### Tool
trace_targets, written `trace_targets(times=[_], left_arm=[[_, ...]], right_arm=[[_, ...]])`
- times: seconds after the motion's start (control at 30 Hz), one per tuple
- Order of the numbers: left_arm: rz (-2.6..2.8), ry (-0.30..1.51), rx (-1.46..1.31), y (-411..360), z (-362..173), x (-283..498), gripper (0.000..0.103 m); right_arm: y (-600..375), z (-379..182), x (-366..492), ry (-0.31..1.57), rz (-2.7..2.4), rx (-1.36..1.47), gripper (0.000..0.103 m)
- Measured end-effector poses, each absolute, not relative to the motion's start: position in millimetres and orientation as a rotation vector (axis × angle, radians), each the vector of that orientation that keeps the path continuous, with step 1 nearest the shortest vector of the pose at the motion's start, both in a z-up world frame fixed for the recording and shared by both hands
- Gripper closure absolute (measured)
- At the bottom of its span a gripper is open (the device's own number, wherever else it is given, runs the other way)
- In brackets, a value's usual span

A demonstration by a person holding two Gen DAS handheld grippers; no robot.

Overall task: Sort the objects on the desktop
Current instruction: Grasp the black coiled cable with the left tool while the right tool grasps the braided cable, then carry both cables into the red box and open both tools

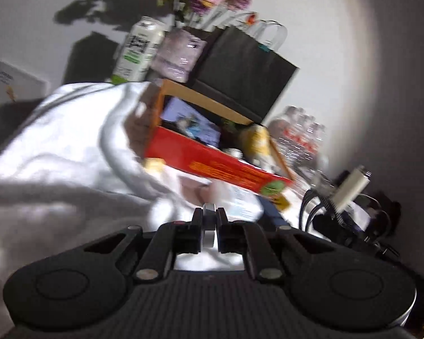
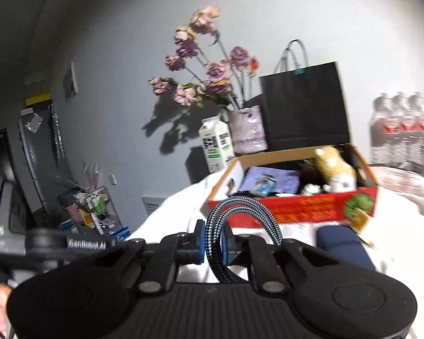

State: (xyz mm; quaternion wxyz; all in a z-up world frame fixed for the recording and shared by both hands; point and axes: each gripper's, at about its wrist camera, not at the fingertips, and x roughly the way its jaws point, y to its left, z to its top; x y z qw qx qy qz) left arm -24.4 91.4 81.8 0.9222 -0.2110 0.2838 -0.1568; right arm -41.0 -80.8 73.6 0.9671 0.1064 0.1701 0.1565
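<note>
Silvery metal showed between the jaws of the left gripper [image 1: 209, 220]: they were clamped on a small, flat, pale piece [image 1: 209, 226] standing on edge, too blurred to name, pinched near its top so it would hang clear of the white cloth [image 1: 70, 147] that covered the counter. Ahead, tilted by the camera's angle, sat the red cardboard box [image 1: 212, 166], open at the top and already holding a purple packet and a yellow toy, which suggests it served as the bin for the sorting. Behind it stood a milk carton [image 1: 138, 50], a black paper bag [image 1: 240, 70] and a pack of water bottles [image 1: 299, 135].

From the right wrist, the right gripper [image 2: 213, 247] had its jaws shut on a braided black-and-white cable [image 2: 220, 212], gripped mid-length so the loop arched up above the pads. The same red box lay just beyond, the likely place for the cable. A navy case [image 2: 342, 243] lay on the cloth beside the box; dried flowers [image 2: 206, 67] stood in a vase behind.
</note>
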Motion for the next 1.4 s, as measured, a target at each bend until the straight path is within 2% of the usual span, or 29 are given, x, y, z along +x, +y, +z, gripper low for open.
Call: trace_targets(times=[0.2,0.4,0.53,0.8,1.1,1.13,1.17,1.2,1.23,1.3,1.4], left_arm=[[-0.403,0.589,-0.380,69.9,98.0,-19.5,0.093],[-0.374,0.548,-0.258,70.6,137.0,36.7,0.093],[-0.324,0.506,-0.163,68.3,153.0,93.8,0.093],[-0.309,0.657,-0.207,61.1,135.5,251.8,0.093],[-0.224,0.754,-0.197,60.5,85.1,350.3,0.092],[-0.198,0.746,-0.191,62.6,83.1,352.2,0.084],[-0.183,0.723,-0.208,67.1,82.7,350.9,0.076],[-0.203,0.695,-0.243,73.0,83.3,347.5,0.070],[-0.212,0.672,-0.268,78.7,85.2,343.5,0.059],[-0.218,0.636,-0.287,86.8,91.6,336.6,0.057],[-0.213,0.609,-0.282,92.0,104.0,332.9,0.046]], right_arm=[[-107.2,76.8,-54.3,0.339,0.284,0.227,0.093],[-140.5,101.1,-9.5,0.316,0.368,0.284,0.093],[-158.1,121.7,58.9,0.351,0.392,0.308,0.093],[-147.6,140.5,233.2,0.462,0.346,0.295,0.093],[-90.7,74.6,377.6,0.714,0.184,0.095,0.093],[-88.0,67.3,384.5,0.732,0.188,0.093,0.092],[-86.0,61.4,392.0,0.758,0.187,0.094,0.084],[-85.6,56.7,398.6,0.783,0.189,0.097,0.072],[-86.5,53.9,403.2,0.797,0.192,0.103,0.064],[-92.8,55.0,405.7,0.814,0.207,0.154,0.046],[-105.6,68.7,394.2,0.774,0.241,0.211,0.034]])
